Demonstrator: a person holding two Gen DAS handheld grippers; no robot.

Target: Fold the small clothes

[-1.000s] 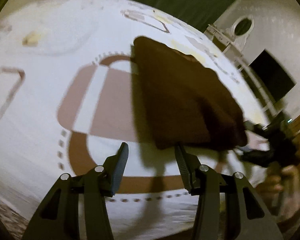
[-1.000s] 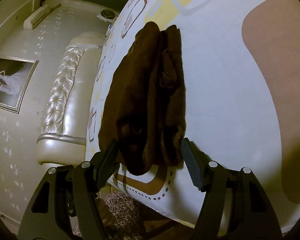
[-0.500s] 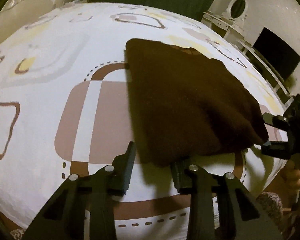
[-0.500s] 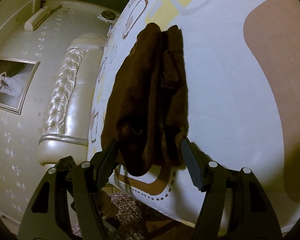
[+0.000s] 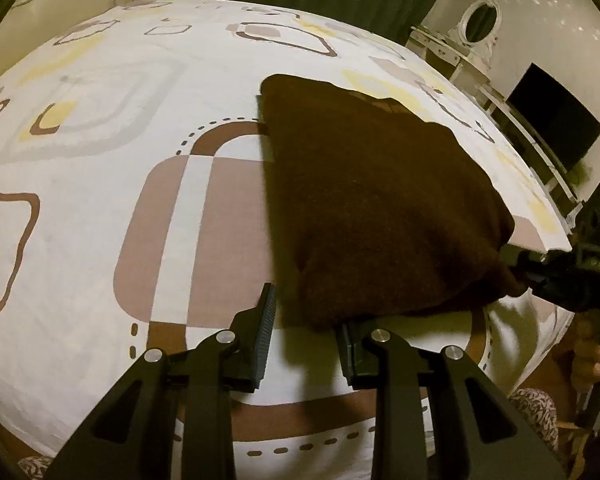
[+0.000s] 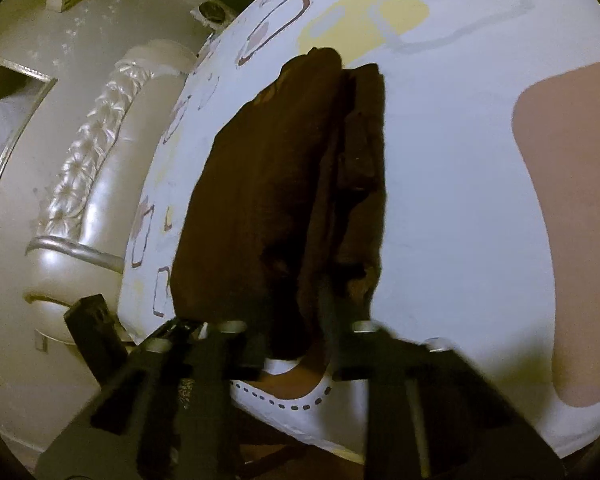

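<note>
The brown garment (image 5: 376, 208) lies partly folded on the bed (image 5: 112, 148), near the edge closest to the person, its long layered folds running away from that edge in the right wrist view. A second ago both near corners lay untouched between spread fingers; now each corner has been taken. The right gripper (image 6: 296, 344) has just snapped its fingers together on the near end of the cloth, and the blurred frame shows fabric bunched between them, so they look clamped on it. From the left wrist view that same gripper (image 5: 516, 260) bites the garment's right-hand near corner, which has begun to lift off the sheet. The left gripper (image 5: 304, 336) has also been closing: its fingers have narrowed around the other near corner, with the dark cloth between them and one pad tucked under the hem, so I judge it pinched. With both near corners held, the garment seems ready to be raised and carried over toward its far edge for the next fold.
</note>
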